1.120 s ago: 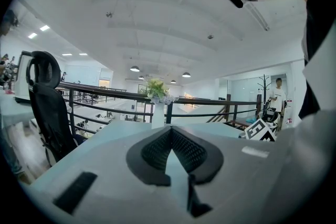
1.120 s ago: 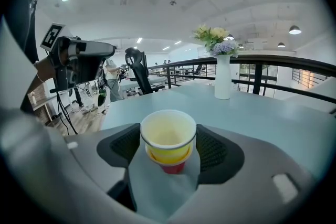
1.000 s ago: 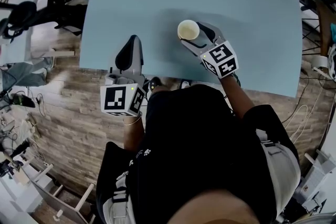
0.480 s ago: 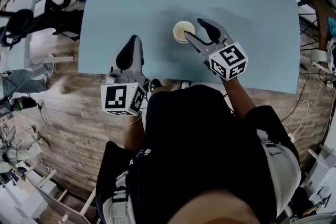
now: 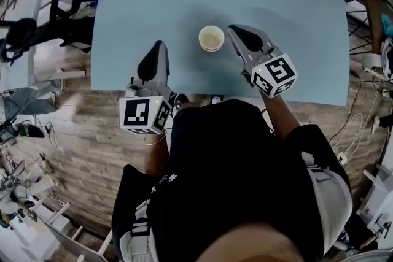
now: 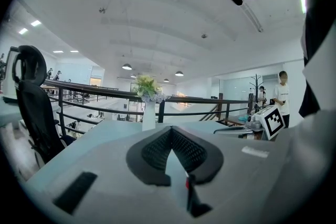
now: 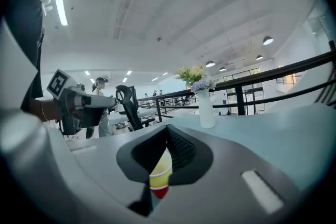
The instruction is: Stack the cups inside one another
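Paper cup (image 5: 211, 38) just beside right gripper (image 5: 235, 32)

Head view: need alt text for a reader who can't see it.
A paper cup stands upright on a light blue table, seen from above. The right gripper sits just beside it, jaws just closed on nothing; the left gripper hangs at the near edge, jaws together.

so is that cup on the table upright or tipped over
Upright: in the head view the cup shows its round open mouth facing up, standing on the blue table.
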### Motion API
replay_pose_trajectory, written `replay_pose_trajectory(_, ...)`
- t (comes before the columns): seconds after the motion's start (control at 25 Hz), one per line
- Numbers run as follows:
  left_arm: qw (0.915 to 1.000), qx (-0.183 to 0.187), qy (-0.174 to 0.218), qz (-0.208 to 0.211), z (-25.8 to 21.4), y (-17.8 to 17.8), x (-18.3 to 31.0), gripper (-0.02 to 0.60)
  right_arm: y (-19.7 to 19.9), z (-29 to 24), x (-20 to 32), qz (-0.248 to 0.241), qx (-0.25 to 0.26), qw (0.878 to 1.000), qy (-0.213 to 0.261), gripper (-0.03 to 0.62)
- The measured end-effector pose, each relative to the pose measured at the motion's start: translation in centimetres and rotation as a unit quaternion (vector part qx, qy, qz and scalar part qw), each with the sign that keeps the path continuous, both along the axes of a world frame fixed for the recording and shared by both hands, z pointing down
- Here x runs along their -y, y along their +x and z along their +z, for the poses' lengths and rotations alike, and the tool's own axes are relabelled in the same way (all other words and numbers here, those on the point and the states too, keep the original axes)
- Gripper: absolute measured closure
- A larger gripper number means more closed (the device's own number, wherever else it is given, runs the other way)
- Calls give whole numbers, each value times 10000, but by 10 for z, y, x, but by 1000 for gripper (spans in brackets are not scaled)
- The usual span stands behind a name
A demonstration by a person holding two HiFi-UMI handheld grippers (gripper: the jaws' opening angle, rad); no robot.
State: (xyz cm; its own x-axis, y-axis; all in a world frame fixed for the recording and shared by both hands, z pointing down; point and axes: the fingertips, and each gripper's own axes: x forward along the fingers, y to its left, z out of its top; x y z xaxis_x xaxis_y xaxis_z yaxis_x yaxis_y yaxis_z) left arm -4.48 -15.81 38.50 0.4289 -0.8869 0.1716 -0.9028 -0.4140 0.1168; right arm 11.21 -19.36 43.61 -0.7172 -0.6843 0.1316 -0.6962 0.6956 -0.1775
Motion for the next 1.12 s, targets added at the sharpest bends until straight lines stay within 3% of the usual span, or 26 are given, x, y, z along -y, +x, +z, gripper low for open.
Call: replay_pose_trajectory(1.12, 10000, 13, -37, 47, 1, 1, -1, 598, 1, 2, -1, 127, -59, 9999, -89, 583)
